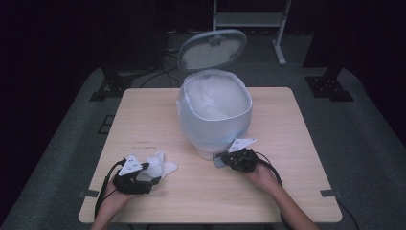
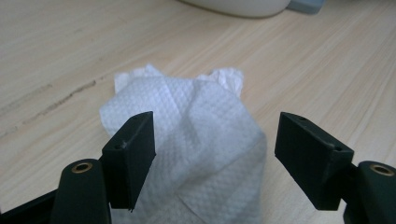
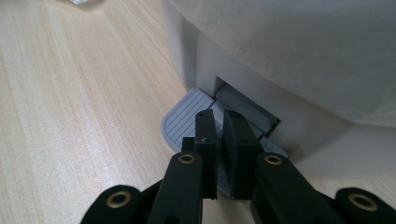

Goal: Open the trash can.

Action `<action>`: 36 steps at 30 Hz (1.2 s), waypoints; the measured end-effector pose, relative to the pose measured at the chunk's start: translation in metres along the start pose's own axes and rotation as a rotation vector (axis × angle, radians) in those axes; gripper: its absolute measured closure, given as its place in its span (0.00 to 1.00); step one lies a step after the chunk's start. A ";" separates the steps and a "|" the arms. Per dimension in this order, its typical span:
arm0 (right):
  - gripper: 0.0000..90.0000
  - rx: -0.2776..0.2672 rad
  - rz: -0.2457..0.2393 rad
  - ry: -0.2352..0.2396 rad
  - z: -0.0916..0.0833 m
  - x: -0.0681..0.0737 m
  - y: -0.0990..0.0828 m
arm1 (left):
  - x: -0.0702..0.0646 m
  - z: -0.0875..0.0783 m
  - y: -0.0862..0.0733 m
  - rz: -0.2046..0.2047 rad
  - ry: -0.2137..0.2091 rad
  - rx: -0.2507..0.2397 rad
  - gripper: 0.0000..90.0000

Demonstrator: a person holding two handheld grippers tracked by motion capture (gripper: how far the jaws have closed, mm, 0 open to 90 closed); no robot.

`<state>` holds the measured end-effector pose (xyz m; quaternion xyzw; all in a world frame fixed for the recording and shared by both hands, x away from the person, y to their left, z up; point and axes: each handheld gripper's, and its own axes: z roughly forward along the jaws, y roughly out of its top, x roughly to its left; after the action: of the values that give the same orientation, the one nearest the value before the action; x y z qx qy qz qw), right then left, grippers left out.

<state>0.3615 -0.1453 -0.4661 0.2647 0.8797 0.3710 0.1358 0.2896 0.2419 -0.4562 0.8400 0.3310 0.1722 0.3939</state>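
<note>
Tissue (image 2: 187,140), crumpled and white with a fine embossed weave, lies on the tabletop (image 1: 143,105) near its front left corner, directly between the spread jaws of the left gripper (image 2: 215,158). Its bunched body runs away from that gripper, folds and a ragged far edge pointing toward the bin, so the long axis lies roughly along the jaws' reach rather than across it. Those jaws stand released, 1 on each side of the paper, the pads not yet pressing it; a straight squeeze looks like all the pick-up calls for. From above, the tissue (image 1: 160,163) sits just ahead of the left gripper (image 1: 143,175), well apart from the right one.

Pedal bin (image 1: 215,115), pale with a white liner, stands at the tabletop's middle, its lid (image 1: 213,49) tipped up. At its base near the front edge, the right gripper (image 3: 219,154) has its jaws clenched together, bearing down on the ribbed grey pedal (image 3: 187,121).
</note>
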 end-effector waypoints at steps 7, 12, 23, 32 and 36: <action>0.93 -0.005 0.007 0.003 0.001 0.000 -0.001 | -0.002 0.012 -0.001 0.046 -0.029 0.069 0.47; 0.93 -0.006 0.008 -0.003 0.001 0.001 -0.001 | -0.003 0.018 -0.005 0.056 -0.044 0.097 0.52; 0.93 -0.004 0.009 -0.001 0.001 0.000 0.000 | -0.002 0.005 -0.005 0.023 -0.052 0.019 0.82; 0.93 -0.001 0.009 -0.005 0.001 0.001 0.000 | 0.006 -0.009 -0.007 -0.080 -0.134 -0.063 0.83; 0.93 0.000 0.008 -0.004 0.001 0.000 0.000 | 0.010 -0.018 -0.006 -0.130 -0.167 -0.119 0.81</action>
<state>0.3614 -0.1447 -0.4666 0.2689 0.8783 0.3711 0.1361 0.2842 0.2617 -0.4496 0.8035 0.3397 0.0949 0.4796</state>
